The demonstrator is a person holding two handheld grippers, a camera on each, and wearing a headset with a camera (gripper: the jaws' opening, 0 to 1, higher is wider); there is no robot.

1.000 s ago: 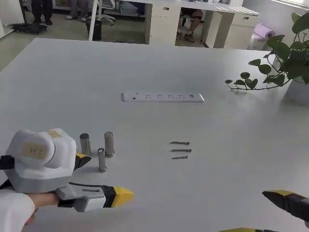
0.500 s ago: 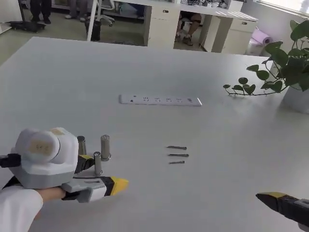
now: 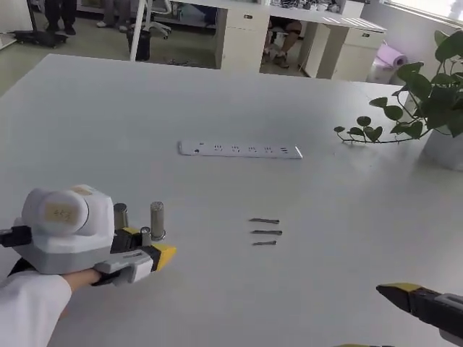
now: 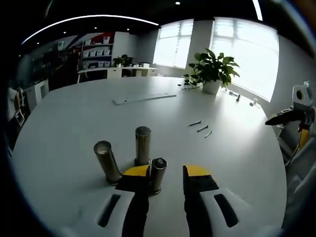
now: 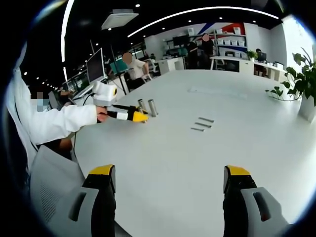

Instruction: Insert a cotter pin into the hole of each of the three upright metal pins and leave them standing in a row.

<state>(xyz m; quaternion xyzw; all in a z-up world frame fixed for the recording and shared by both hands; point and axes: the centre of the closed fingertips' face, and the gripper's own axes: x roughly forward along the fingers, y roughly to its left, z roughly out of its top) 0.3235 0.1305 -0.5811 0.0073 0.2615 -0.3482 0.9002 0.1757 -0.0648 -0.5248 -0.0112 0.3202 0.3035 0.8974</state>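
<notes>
Since a second ago left gripper (image 3: 148,244) has closed in, half-open jaws straddling nearest metal pin (image 4: 158,170) near table's (image 3: 289,108) left edge, grasp likely next; right gripper (image 5: 168,177) idle, jaws wide.

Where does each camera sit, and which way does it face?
Left gripper view: on the left tool, facing three metal pins; its jaws flank the nearest.
Right gripper view: on the right tool, its jaws below, facing across the table at the person's sleeve.
Head view: on the headset, looking down; both tools, sleeve.
Shared: all show metal pins and cotter pins.
</notes>
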